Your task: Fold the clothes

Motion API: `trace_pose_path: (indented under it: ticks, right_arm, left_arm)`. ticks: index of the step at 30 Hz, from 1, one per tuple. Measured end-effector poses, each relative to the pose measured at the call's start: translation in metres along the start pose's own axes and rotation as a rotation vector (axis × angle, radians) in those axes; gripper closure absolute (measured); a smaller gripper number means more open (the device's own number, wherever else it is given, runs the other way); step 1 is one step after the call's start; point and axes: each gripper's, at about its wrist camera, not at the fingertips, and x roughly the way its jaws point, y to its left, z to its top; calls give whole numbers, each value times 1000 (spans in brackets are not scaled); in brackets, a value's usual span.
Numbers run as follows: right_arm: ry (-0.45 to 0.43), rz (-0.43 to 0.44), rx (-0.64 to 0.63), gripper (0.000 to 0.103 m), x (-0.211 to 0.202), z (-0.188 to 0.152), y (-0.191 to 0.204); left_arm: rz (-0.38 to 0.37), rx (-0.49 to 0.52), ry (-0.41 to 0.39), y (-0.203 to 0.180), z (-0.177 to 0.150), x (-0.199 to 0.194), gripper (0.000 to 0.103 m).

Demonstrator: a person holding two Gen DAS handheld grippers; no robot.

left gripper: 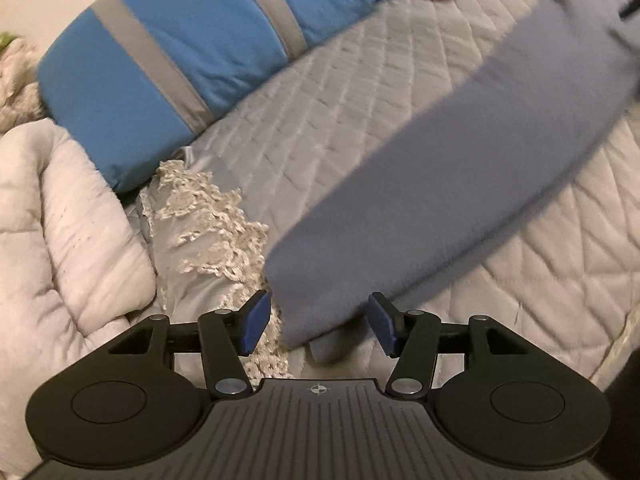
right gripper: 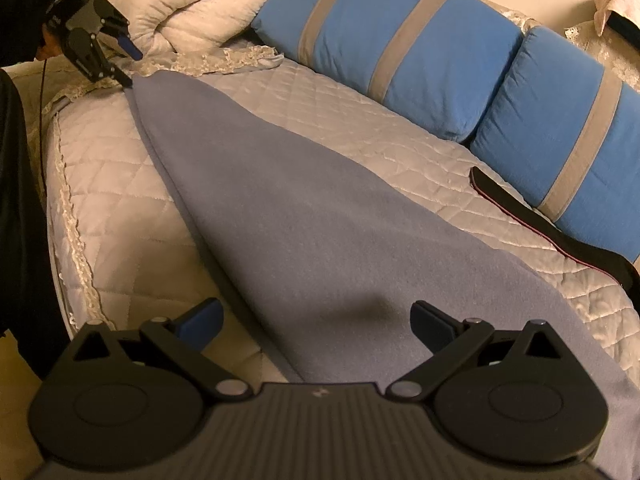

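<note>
Your left gripper (left gripper: 318, 326) tilts down over the bed's (right gripper: 120, 216) lace-trimmed far corner, jaws parted, the blue-grey cloth's (left gripper: 440, 184) narrow end lying loose between them. Your right gripper (right gripper: 318, 324) hangs wide open above its broad end near the near edge. Only the right view shows a black strap (right gripper: 560, 236) beside the blue pillows (right gripper: 400, 48). The cloth lies flat, folded long.

A quilted cream bedspread (right gripper: 360, 148) with lace trim (left gripper: 208, 216) covers the bed, two blue grey-striped pillows (right gripper: 384, 36) lie along its far edge, and a bunched pale comforter (left gripper: 68, 216) sits beside them.
</note>
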Motion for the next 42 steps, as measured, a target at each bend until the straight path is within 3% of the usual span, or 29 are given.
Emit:
trace_pose_path:
  ticks: [10,12,14,15,23,27,34,36,38,40,42]
  right_arm:
    - [-12,0,8,0,-2,0,-1]
    - [-13,-2,7,0,-3,1,0]
    - [-15,-2,6,0,-3,1,1]
    - [-16,-2,5,0,-3,1,1]
    - [-31,-1,10,0,-5,3,0]
    - [-39,-5,7,0,-7,4,0]
    - [-67,-33,29,0,-15,5,-3]
    - [-72,-48,48,0,-17,5,-5]
    - [-71,-68,77,0,-19,4,-7]
    - [-69,-88,118,0,-21,3,-10]
    - [-67,-120,171,0,-23,0,-15]
  left_arm:
    - [61,264,40,-30,1,13,55]
    - [72,313,38,-36,0,15,70]
    - [71,330,52,-40,0,18,98]
    - [71,339,54,-41,0,17,100]
    - [49,362,47,-37,-5,1,101]
    - [33,371,81,-40,-7,6,101]
    - [31,340,198,-36,-8,14,94]
    - [22,311,207,-29,-3,4,76]
    - [26,279,176,-25,7,-12,49]
    - [22,236,126,-23,23,-29,41]
    - [19,191,69,-25,45,-45,39]
